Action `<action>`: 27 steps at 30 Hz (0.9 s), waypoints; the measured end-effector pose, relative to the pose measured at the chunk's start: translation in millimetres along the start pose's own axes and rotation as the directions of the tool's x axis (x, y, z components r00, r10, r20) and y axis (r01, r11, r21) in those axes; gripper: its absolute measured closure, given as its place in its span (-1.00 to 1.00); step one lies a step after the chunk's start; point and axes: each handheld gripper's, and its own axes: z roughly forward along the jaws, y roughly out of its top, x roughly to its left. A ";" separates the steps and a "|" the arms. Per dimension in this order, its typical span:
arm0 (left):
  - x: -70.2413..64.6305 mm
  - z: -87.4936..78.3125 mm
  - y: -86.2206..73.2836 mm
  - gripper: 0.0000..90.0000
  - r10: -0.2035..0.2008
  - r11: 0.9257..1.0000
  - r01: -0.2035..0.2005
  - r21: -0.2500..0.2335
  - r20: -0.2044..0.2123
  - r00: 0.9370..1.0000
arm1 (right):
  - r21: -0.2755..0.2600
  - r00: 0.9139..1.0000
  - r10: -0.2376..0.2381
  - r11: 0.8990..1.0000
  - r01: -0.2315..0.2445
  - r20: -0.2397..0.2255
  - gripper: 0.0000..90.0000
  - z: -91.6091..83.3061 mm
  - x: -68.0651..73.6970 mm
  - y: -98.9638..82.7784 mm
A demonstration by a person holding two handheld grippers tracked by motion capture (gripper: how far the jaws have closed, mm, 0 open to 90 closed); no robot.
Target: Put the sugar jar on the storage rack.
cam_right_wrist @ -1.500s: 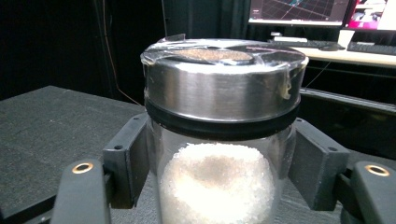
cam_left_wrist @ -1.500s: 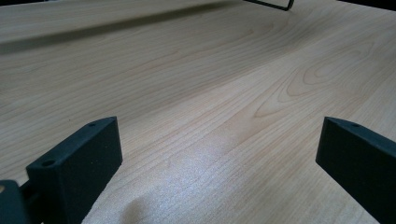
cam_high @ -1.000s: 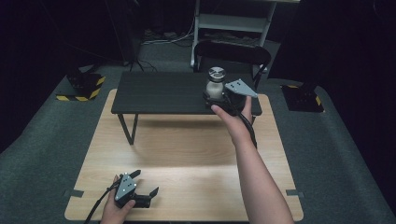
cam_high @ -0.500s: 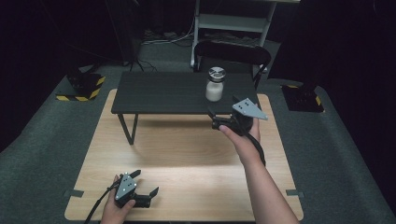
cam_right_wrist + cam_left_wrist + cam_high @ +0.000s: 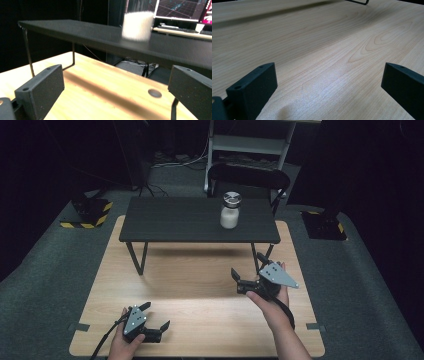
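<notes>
So the jar (image 5: 230, 211) w/ the silver lid and white stuff inside stands upright on the black shelf (image 5: 175, 222), towards its right end, closer to the back edge than the front; nothing's touching it atm; the shelf is a low dark riser on thin legs, sitting across the far half of the wooden table (image 5: 190, 320)

Right gripper (image 5: 241, 281) is held above the table's right side, just in front of the shelf's right front leg, well apart from the jar; jaws are spread wide w/ nothing between them, and they point left-ish across the wood; grey plate on top, cable trailing back along the forearm; in the right gripper view the jar (image 5: 137, 25) looks blurry up on the shelf (image 5: 87, 35), above and beyond the gap between the jaws, and there's a small round hole (image 5: 154, 93) in the wood near the right jaw; monitors (image 5: 182, 8) glow in the bkgd

Left gripper (image 5: 156, 331) is down at the near left corner of the table, low over the wood or resting on it, can't tell which tbh; jaws also spread wide, holding nothing; the left gripper view has bare wood grain (image 5: 324, 50) between the two jaws

Behind the table: a black chair (image 5: 248, 175), a white rack (image 5: 250, 145), and hazard-striped blocks (image 5: 90, 212) on the grey floor off the far left corner
</notes>
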 end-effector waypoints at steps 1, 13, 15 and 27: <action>-0.1 0.0 0.0 -0.99 0.001 1.000 -0.001 0.000 -0.001 1.000 | 0.004 1.000 -0.001 1.000 0.001 0.006 -0.99 -3.7 1.3 -4.6; -0.3 -0.4 -0.6 -0.99 0.006 1.000 -0.006 -0.003 0.001 1.000 | 0.064 1.000 -0.006 0.998 0.004 0.030 -0.99 -39.2 3.3 -57.5; -0.4 -0.5 -0.8 -0.99 0.006 1.000 -0.006 -0.004 0.000 1.000 | 0.072 0.999 -0.020 0.997 0.018 0.037 -0.99 -43.7 3.7 -65.4; -0.5 -0.9 -1.7 -0.99 0.010 1.000 -0.010 -0.009 0.001 1.000 | 0.145 0.997 -0.007 0.989 -0.004 0.081 -0.99 -66.5 3.5 -107.1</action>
